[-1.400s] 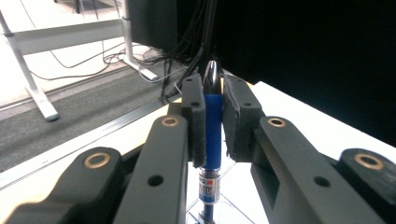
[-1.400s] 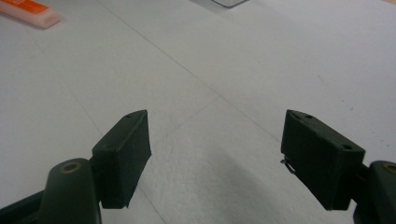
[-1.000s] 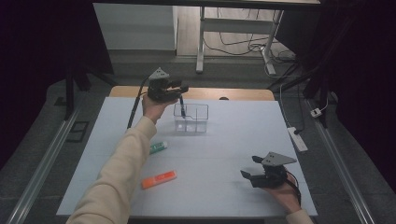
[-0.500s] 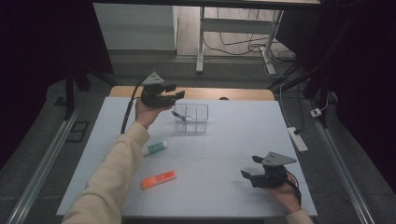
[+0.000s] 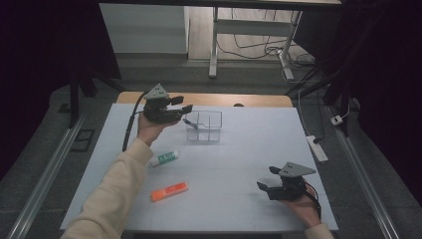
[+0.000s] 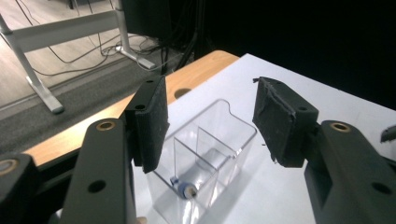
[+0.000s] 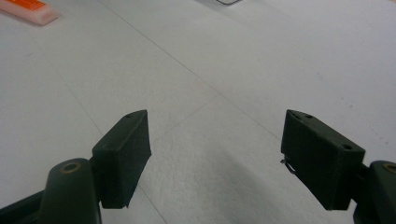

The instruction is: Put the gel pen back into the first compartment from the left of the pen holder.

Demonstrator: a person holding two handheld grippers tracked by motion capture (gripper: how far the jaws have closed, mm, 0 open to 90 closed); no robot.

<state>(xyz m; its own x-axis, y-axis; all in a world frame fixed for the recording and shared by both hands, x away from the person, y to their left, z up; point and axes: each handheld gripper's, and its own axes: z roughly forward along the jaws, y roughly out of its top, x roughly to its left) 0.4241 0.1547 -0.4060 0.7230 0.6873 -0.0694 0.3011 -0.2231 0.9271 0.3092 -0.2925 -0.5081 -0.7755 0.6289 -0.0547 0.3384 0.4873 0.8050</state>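
**Left jaws stand apart beside the clear box, a pen lying inside it**

The left gripper (image 5: 186, 108) is held above the far left part of the bench (image 5: 239, 164), just to the left of the clear plastic box (image 5: 205, 127); its jaws have just been opening and now stand apart with nothing between them; in the left gripper view the same box (image 6: 205, 154) sits below and beyond the two black pads, its inner walls dividing it into compartments. A pen (image 6: 184, 187) with a blue band and a white end lies tilted in the compartment nearest the camera; in the high view the pen (image 5: 190, 123) leans in the left part of the box, close beneath the jaw tips.

The right gripper (image 5: 266, 178) rests low in the person's hand near the front right corner of the bench, well apart from the box; its jaws are wide and hold nothing; the right gripper view shows bare white surface between them.

A white tube with a green label (image 5: 164, 158) lies on the bench near the left sleeve; an orange marker (image 5: 169, 191) lies nearer the front edge, and its end (image 7: 29, 10) shows at the top left of the right gripper view.
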